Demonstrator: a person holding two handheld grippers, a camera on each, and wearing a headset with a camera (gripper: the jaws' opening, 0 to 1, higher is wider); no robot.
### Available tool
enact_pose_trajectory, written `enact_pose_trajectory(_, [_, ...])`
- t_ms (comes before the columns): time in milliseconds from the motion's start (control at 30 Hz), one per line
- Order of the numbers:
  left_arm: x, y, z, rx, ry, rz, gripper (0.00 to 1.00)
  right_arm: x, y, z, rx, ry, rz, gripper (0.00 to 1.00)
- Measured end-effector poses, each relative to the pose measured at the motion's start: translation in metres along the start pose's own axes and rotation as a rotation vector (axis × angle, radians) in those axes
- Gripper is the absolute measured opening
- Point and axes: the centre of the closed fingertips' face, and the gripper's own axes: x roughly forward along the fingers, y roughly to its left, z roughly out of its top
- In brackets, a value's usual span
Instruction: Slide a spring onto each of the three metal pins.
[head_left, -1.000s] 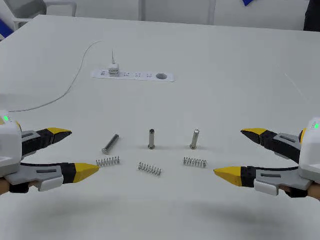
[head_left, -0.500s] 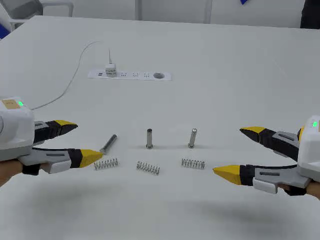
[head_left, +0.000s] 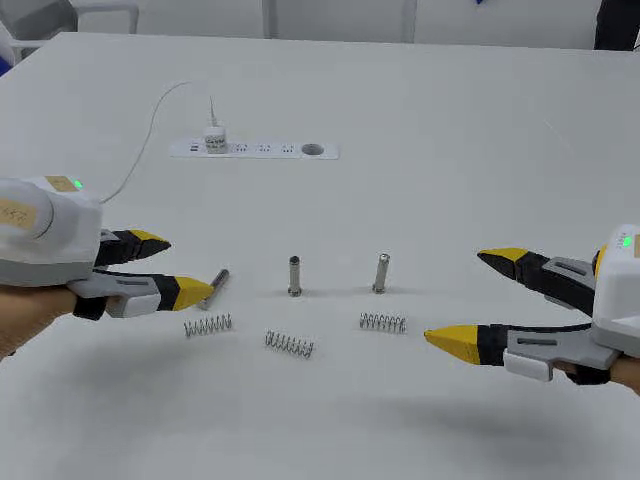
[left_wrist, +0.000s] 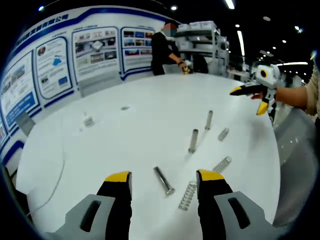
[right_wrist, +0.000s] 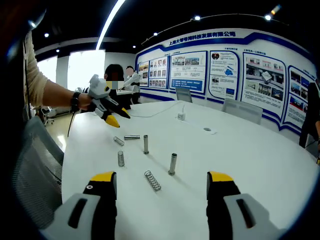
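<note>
Three metal pins rest on the white table (head_left: 450, 150). The left pin (head_left: 213, 289) lies on its side; the middle pin (head_left: 294, 275) and the right pin (head_left: 381, 272) stand upright. In front of each lies a spring: left spring (head_left: 208, 325), middle spring (head_left: 289, 344), right spring (head_left: 383, 322). My left gripper (head_left: 188, 266) is open, its near fingertip close beside the lying pin (left_wrist: 163, 180), with the left spring (left_wrist: 187, 195) just right of it between the jaws. My right gripper (head_left: 454, 295) hangs open and holds nothing, right of the right spring (right_wrist: 152, 180).
A white power strip (head_left: 255, 149) with a plug (head_left: 212, 138) and a cable (head_left: 150, 130) lies farther back on the table. People (left_wrist: 167, 50) stand beyond the table's far edge. Chairs (right_wrist: 240, 110) line the table's side.
My left gripper has moved right and forward, from left of the springs to right beside the lying pin. The right gripper has hardly moved. Pins and springs lie as before.
</note>
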Motion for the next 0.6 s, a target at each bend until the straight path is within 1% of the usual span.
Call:
enact_pose_trajectory(100, [0.005, 0.001, 0.001, 0.008, 0.017, 0.001, 0.5, 0.0, 0.0, 0.001, 0.002, -0.003, -0.002, 0.75])
enact_pose_trajectory(267, [0.014, 0.002, 0.0, 0.009, 0.047, 0.0, 0.47, -0.001, 0.0, 0.0, 0.002, 0.0, -0.004, 0.75])
enact_pose_trajectory(400, [0.021, 0.004, -0.005, -0.004, 0.084, 0.005, 0.46, -0.001, -0.001, -0.001, 0.003, 0.002, -0.006, 0.75])
enact_pose_trajectory(433, [0.023, 0.005, -0.008, -0.007, 0.103, 0.009, 0.45, -0.001, -0.001, -0.001, 0.004, 0.002, -0.006, 0.75])
enact_pose_trajectory(533, [0.028, 0.006, -0.01, -0.016, 0.129, 0.01, 0.44, -0.001, -0.002, -0.002, 0.005, 0.001, -0.007, 0.74])
enact_pose_trajectory(600, [0.031, 0.007, -0.01, -0.01, 0.145, 0.016, 0.42, -0.002, -0.002, -0.002, 0.006, 0.002, -0.008, 0.74])
